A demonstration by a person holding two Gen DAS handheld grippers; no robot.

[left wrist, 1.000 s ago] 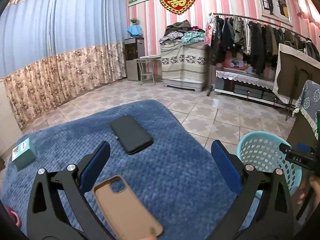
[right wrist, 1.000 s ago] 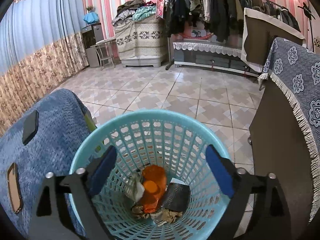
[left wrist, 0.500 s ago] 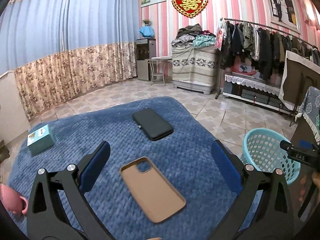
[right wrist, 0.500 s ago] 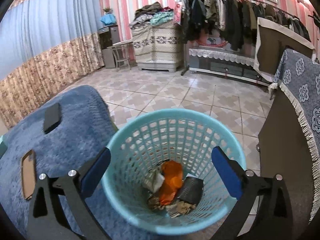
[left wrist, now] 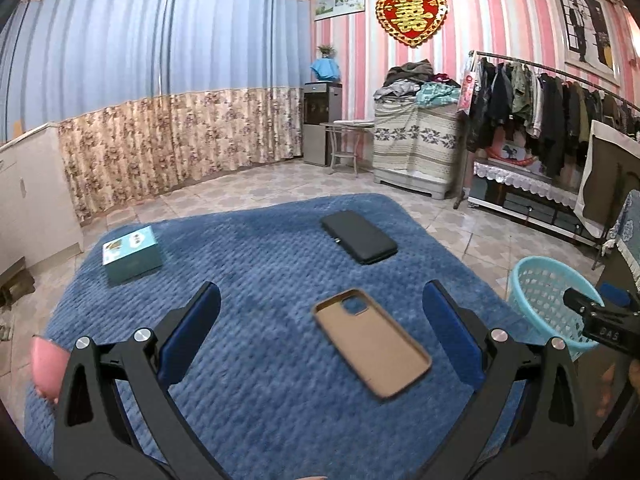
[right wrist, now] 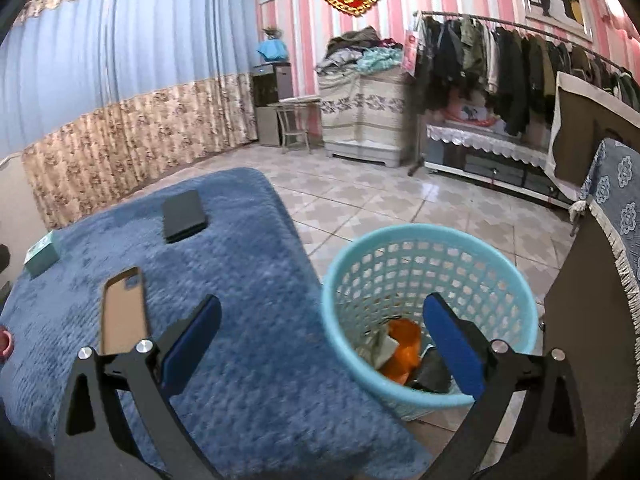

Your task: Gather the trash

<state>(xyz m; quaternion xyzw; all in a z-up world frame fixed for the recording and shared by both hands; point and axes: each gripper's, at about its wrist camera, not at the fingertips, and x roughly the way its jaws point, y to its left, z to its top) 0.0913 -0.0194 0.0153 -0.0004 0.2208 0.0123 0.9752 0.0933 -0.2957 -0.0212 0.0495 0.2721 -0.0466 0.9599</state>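
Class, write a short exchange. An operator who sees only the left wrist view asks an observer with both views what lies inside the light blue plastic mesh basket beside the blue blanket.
Operator: From the left wrist I see only the upper part of the light blue plastic mesh basket. Is anything in it?
Observer: Yes. The right wrist view shows a crumpled orange wrapper, a pale crumpled scrap and a dark flat piece at the bottom.
Operator: Is it nearly full?
Observer: No. The trash covers only the bottom, and the mesh wall above it is bare.
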